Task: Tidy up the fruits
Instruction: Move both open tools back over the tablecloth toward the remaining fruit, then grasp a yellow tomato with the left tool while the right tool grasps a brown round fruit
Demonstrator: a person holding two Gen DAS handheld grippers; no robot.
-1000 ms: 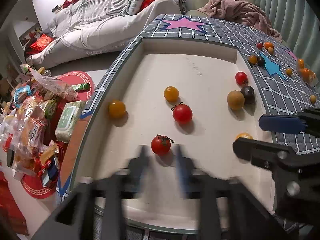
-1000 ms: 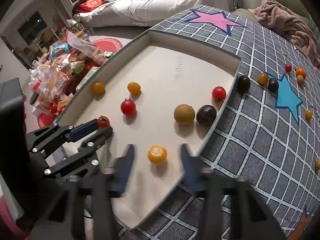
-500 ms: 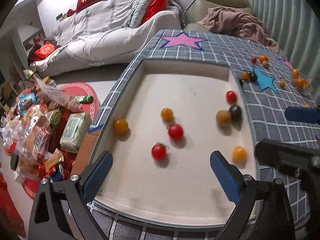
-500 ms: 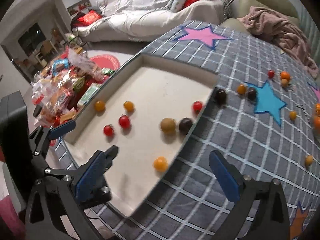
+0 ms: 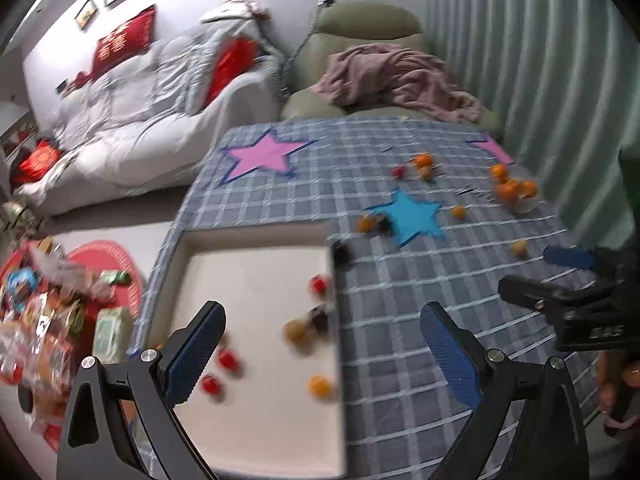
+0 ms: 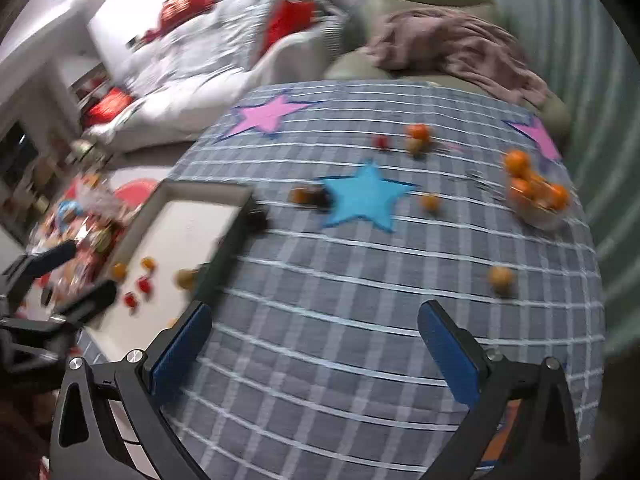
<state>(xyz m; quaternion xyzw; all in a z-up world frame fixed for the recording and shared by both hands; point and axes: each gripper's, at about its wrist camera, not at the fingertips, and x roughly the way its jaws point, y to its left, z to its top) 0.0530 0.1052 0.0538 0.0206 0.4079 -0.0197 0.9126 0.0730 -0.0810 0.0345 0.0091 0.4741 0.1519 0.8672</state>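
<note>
Both grippers let go and pulled up since a sec ago: left gripper (image 5: pixel 320 344) and right gripper (image 6: pixel 314 342) wide, empty. Tomato and orange fruit (image 5: pixel 320 386) now in tray (image 5: pixel 256 240); we judge loose fruits (image 6: pixel 500 277) on cloth next.

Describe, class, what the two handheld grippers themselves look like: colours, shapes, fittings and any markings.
Both match. The left gripper has two angular black fingers with cut-out triangular openings, silver screw heads at the joints, and textured blue pads on the inner faces. The right gripper has the same build with blue pads. Seen from the left wrist, its black body bears blurred white lettering.
</note>
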